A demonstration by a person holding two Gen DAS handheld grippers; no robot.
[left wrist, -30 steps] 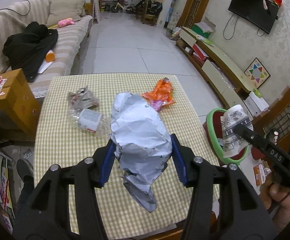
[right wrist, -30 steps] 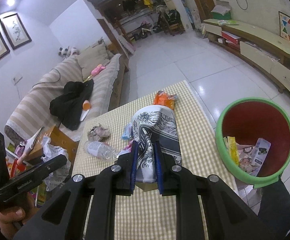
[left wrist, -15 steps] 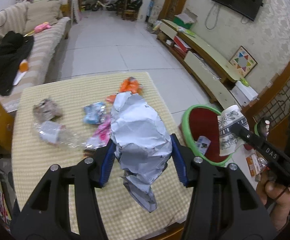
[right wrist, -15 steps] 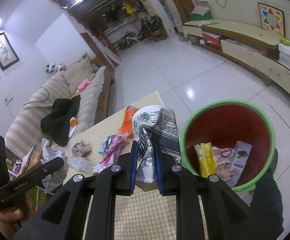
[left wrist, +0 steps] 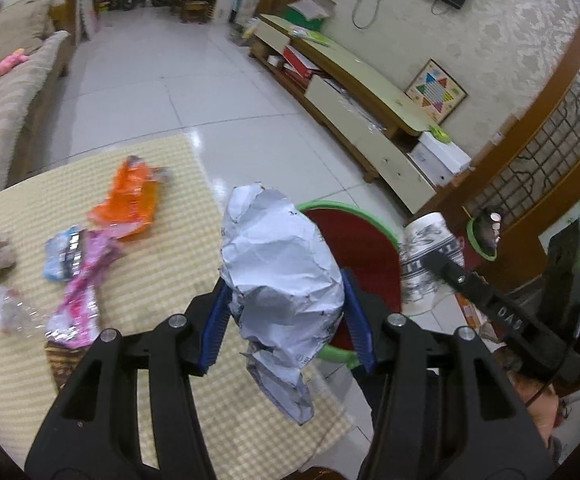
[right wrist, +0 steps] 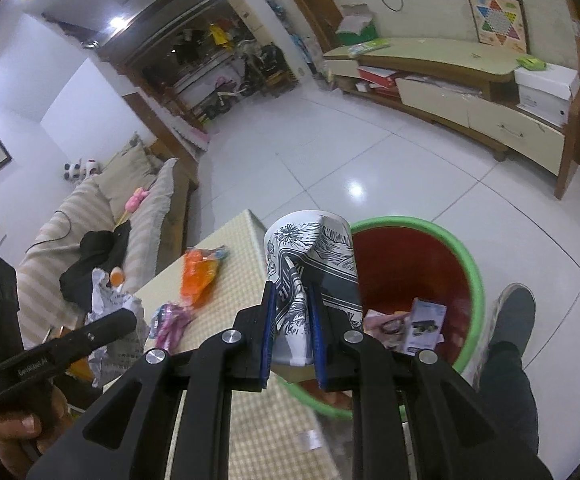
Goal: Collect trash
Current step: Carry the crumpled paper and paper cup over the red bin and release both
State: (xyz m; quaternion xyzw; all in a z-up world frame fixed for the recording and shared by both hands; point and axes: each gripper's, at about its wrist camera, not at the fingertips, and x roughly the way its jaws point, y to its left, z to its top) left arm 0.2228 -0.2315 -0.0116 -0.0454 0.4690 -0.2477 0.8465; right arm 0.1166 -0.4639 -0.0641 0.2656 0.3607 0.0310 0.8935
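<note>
Paper cup (right wrist: pixel 314 276) over bin (right wrist: pixel 472 276) rim, rt gripper (right wrist: pixel 292 334).

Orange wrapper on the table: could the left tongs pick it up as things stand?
Probably not: the left tongs are shut on crumpled paper, so nothing else fits. The orange wrapper itself lies uncovered.

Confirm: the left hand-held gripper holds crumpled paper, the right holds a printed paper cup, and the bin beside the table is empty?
Not empty. The right wrist view shows the bin already holds wrappers and a small box. The crumpled paper and paper cup are held as stated.
</note>
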